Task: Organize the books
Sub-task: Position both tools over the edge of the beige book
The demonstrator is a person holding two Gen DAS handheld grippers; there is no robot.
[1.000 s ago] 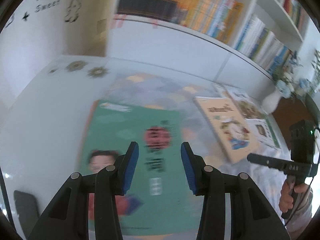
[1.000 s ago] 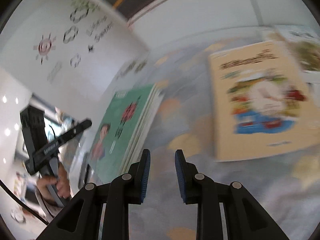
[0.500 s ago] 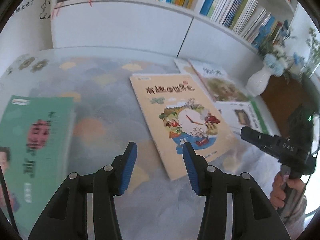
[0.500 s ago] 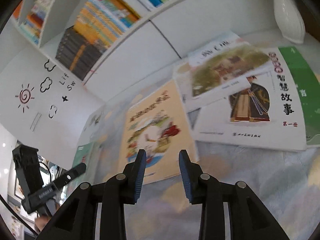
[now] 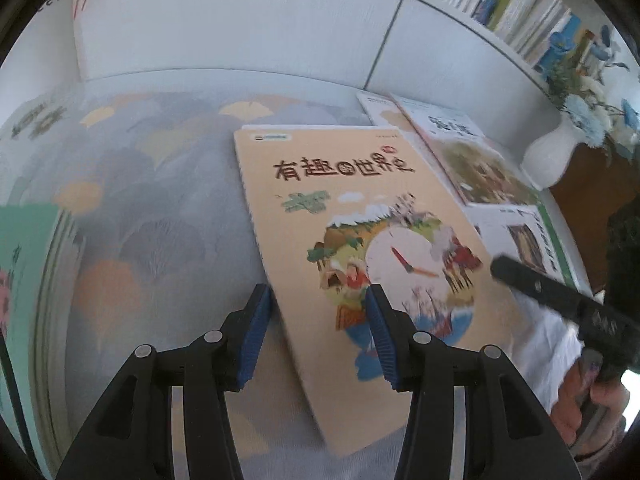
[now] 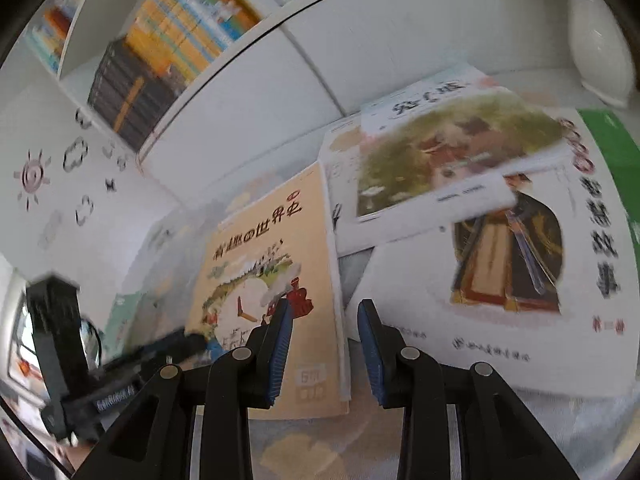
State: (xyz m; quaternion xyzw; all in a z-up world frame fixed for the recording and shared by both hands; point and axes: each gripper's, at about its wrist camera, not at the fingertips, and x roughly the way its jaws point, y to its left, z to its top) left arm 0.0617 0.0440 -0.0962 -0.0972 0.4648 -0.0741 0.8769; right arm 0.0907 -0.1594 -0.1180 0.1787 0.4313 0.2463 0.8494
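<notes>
1. Tan-covered book (image 5: pixel 360 256) lies flat on the table, between the green book (image 5: pixel 20 280) at the left edge and the overlapping pile of 3 or so books (image 6: pixel 480 208) on the right; both your grippers are aimed at it.
2. Your left gripper (image 5: pixel 318 328) hangs with jaws spread and nothing between them, straddling the tan book's near left edge; your right gripper (image 6: pixel 324 340) is likewise released and bare, over the book's right edge.
3. You look to be at the approach step, with this book as the next pick; the next move probably calls for dropping 1 set of jaws to an edge and getting a finger under the cover, since it lies flush.
4. Under it all, the tablecloth (image 5: pixel 160 208) is soft and patterned with grey and orange fans; a white cabinet (image 5: pixel 240 40) with shelves of books (image 6: pixel 168 40) stands behind, a white vase (image 5: pixel 548 156) at the right.
</notes>
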